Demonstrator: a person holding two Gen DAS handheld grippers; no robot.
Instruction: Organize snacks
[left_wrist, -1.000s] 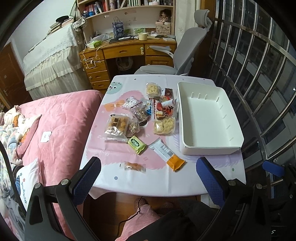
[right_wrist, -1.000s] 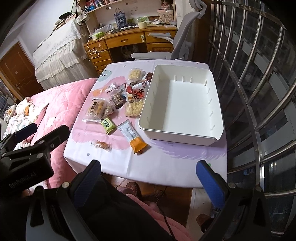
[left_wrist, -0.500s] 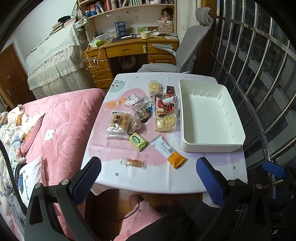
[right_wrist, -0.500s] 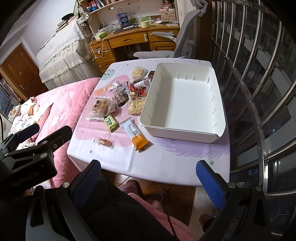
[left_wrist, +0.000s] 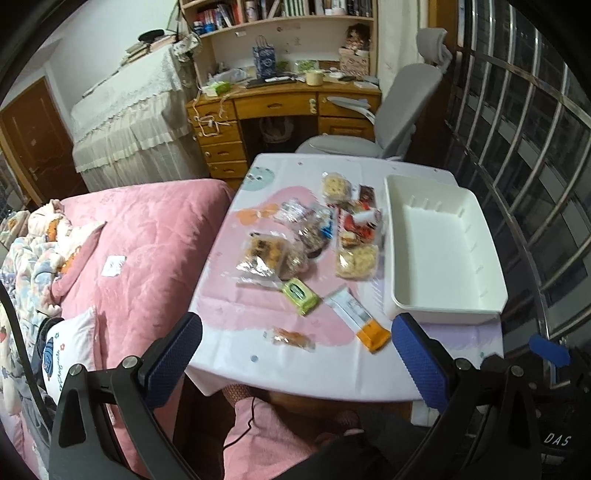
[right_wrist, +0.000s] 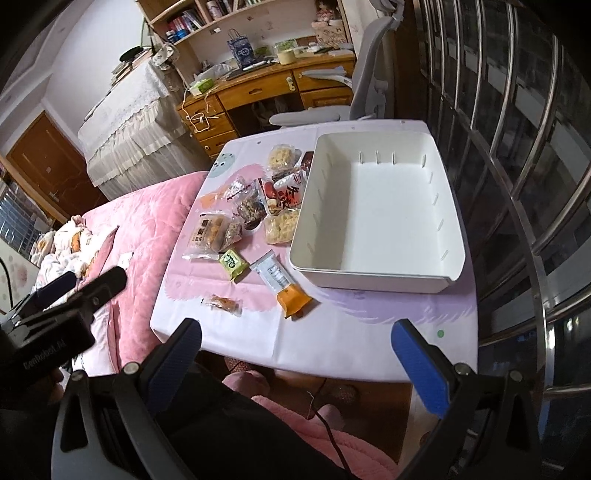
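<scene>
Both the left gripper (left_wrist: 295, 354) and right gripper (right_wrist: 295, 350) hang before the counter (right_wrist: 354, 332), jaws spread wide, snacks (right_wrist: 251, 218) beside the white bin (right_wrist: 376, 218).

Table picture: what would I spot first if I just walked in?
Probably the big white bin, empty, on the table's right side. Next, the heap of snack packets just left of it, with an orange-tipped packet lying nearest you. A pink bed sits beside the table.
</scene>
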